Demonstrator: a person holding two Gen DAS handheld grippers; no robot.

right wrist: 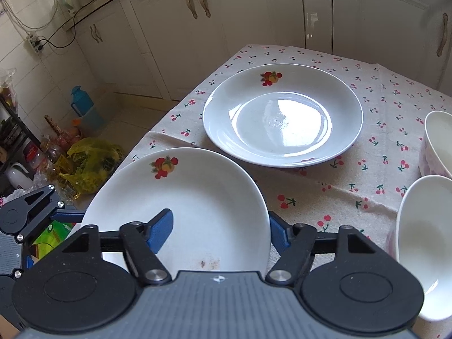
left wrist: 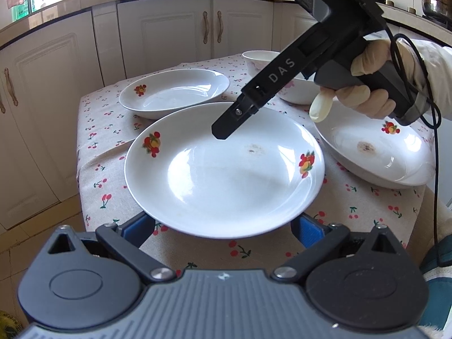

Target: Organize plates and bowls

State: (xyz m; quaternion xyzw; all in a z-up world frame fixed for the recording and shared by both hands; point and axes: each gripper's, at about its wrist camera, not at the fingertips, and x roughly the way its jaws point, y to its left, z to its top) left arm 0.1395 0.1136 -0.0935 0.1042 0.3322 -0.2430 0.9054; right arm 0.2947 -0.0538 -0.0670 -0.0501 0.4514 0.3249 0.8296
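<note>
I have the large fruit-print plate (left wrist: 223,169) straight ahead of the left claw (left wrist: 224,227), at the near edge of the counter (left wrist: 99,147), which is covered with a cherry-print cloth. The left claw's two blue pads (left wrist: 141,226) stand wide apart at either side of that plate's near rim, and their tips are hidden beneath it. I cannot tell whether they are pressing on the plate or only sitting under it. My right claw (right wrist: 219,231) reaches down over the same plate from its right side, carried by a gloved hand (left wrist: 367,84). It is released: one blue pad hangs over the plate's bowl-shaped inside and the other stands just outside the rim, so the rim runs between them with neither pad pressing on it. A small brown stain marks the plate's floor close to that claw. Beyond the plate and to its left lies a second fruit-print plate (left wrist: 175,90), flat on the cloth and close to the first. To the plate's right sits a third plate (left wrist: 375,152), also with a brown spot near its middle. Behind the plate on the right stand two white bowls, the nearer bowl (left wrist: 296,93) partly hidden by the right claw's body and the farther bowl (left wrist: 260,56) just behind it. White kitchen cabinets (left wrist: 169,28) rise beyond the counter.
</note>
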